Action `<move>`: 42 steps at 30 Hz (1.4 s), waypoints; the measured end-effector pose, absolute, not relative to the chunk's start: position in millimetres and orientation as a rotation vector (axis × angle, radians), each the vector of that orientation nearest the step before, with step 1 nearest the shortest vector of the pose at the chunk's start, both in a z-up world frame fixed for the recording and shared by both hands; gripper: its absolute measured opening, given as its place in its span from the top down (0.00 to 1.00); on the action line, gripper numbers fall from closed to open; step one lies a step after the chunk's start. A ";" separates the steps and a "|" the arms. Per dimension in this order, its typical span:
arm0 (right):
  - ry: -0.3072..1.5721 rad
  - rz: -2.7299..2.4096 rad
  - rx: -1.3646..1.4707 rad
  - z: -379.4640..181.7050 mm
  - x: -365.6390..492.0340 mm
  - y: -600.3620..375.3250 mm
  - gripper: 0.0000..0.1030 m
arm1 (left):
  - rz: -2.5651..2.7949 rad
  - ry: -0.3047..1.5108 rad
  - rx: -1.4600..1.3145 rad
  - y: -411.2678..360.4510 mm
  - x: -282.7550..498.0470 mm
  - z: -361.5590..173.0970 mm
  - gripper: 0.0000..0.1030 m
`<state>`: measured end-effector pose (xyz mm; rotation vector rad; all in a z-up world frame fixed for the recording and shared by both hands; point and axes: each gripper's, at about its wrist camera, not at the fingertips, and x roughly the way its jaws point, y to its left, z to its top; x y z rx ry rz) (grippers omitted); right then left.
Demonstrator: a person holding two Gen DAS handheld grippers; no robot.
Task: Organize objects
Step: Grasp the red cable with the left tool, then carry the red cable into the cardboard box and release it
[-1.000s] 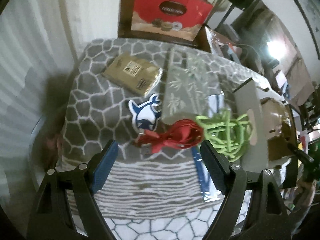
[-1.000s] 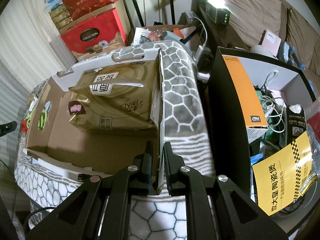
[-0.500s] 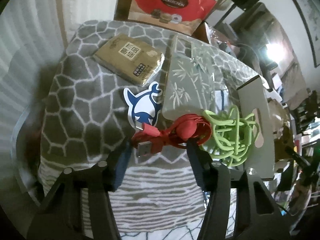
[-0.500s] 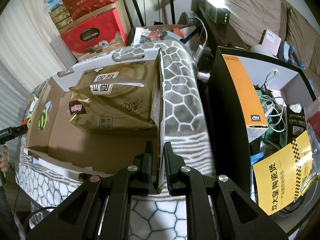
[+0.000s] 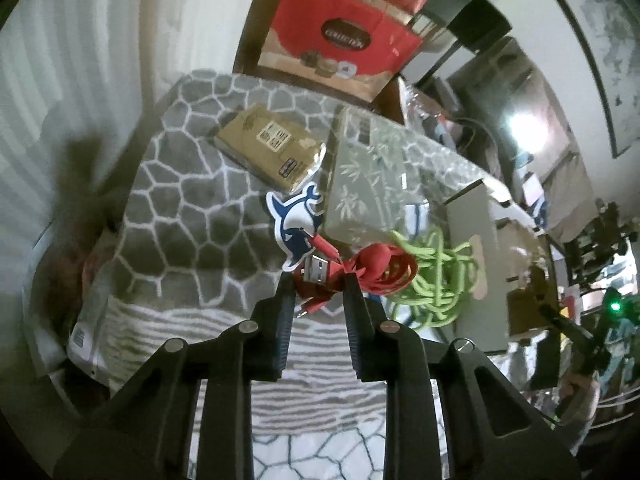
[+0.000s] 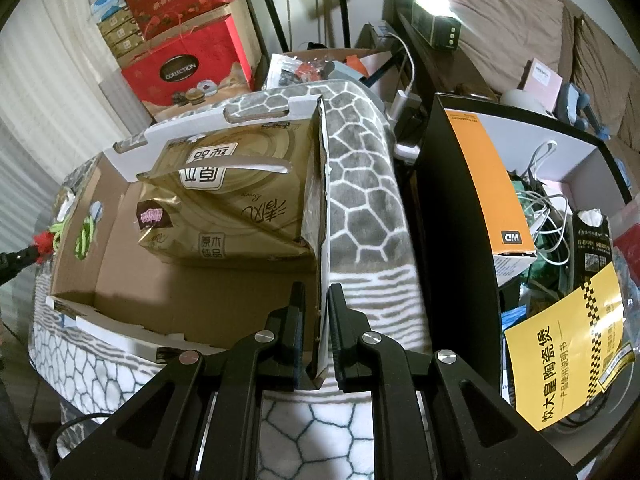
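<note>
A red USB cable [image 5: 380, 268] lies bundled on the grey honeycomb blanket [image 5: 192, 216], beside a tangled green cable [image 5: 440, 280]. My left gripper [image 5: 318, 280] is closing on the red cable's near end; the plug and cord fill the gap between its pads. A whale sticker [image 5: 296, 228], a brown tissue pack [image 5: 268, 148] and a bamboo-print box [image 5: 360, 184] lie behind. My right gripper [image 6: 321, 300] is shut on the right wall of the open cardboard box [image 6: 324, 200], which holds a golden tissue bag [image 6: 232, 196]. The red cable [image 6: 43, 240] shows past the box's left wall.
Red gift boxes [image 6: 180, 68] are stacked at the back. Right of the blanket stands a black shelf unit [image 6: 452, 216] holding an orange box, white cables and a yellow leaflet [image 6: 568, 352]. The blanket's striped front edge hangs toward me.
My left gripper has moved in on the red cable and its jaws have narrowed from wide apart to tight around the cable's plug end. The right gripper has stayed still on the box wall.
</note>
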<state>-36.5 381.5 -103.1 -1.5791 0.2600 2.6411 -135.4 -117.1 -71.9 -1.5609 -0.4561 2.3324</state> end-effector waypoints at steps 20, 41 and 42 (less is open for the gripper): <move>0.261 2.641 -1.576 -106.1 -34.9 380.9 0.88 | 2.138 -0.334 -1.373 -3.3 -105.6 -14.7 0.79; 0.261 2.641 -1.576 -105.7 -34.3 381.4 0.88 | 2.049 -0.049 -1.491 100.6 -87.2 -50.3 0.79; 0.261 2.641 -1.576 -105.7 -34.4 381.6 0.88 | 2.054 -0.041 -1.491 101.5 -86.6 -50.4 0.79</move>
